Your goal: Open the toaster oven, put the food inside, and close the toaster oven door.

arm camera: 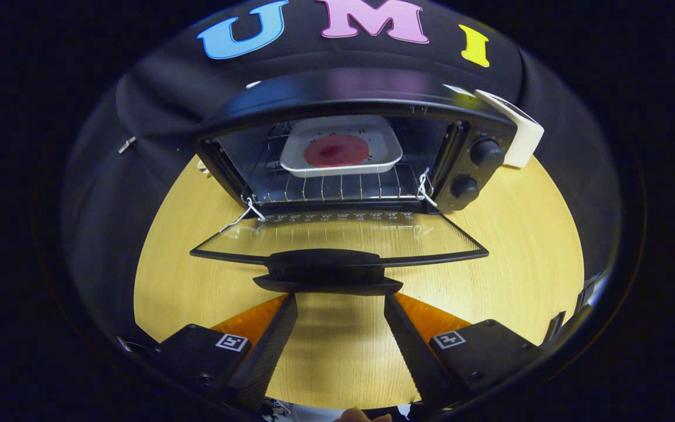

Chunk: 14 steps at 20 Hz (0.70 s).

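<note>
Light wood worktop (519, 246), toaster oven (361, 152) door (337, 237) flat down, food (336, 150) on its tray already inside. Hand-held gripper (340, 302) spread wide, empty, just short of the handle (329, 269); I'd hook under it and swing up slowly.
</note>
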{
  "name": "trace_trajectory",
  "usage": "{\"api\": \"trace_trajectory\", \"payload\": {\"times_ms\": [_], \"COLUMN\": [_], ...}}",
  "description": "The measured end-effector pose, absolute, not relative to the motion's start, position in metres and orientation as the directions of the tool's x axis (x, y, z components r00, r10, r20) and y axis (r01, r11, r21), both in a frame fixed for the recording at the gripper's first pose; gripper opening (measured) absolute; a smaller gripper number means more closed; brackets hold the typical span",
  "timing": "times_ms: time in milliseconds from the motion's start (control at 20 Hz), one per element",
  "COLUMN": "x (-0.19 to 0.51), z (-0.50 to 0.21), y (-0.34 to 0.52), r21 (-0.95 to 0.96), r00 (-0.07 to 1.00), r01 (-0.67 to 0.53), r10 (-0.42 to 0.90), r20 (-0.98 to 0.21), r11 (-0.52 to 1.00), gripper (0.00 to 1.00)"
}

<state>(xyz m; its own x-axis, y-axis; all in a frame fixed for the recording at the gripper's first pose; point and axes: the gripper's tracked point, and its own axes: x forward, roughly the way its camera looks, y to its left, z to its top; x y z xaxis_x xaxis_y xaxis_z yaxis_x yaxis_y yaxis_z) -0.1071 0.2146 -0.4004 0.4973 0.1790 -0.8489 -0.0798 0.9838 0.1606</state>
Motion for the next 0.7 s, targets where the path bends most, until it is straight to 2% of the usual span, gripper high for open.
{"api": "trace_trajectory", "payload": {"times_ms": [700], "x": [-0.059], "z": [-0.318], "y": [0.197], "r21": [0.16], "r00": [0.699], "r01": [-0.108], "r10": [0.189], "r20": [-0.689], "r11": [0.981], "gripper": [0.98]}}
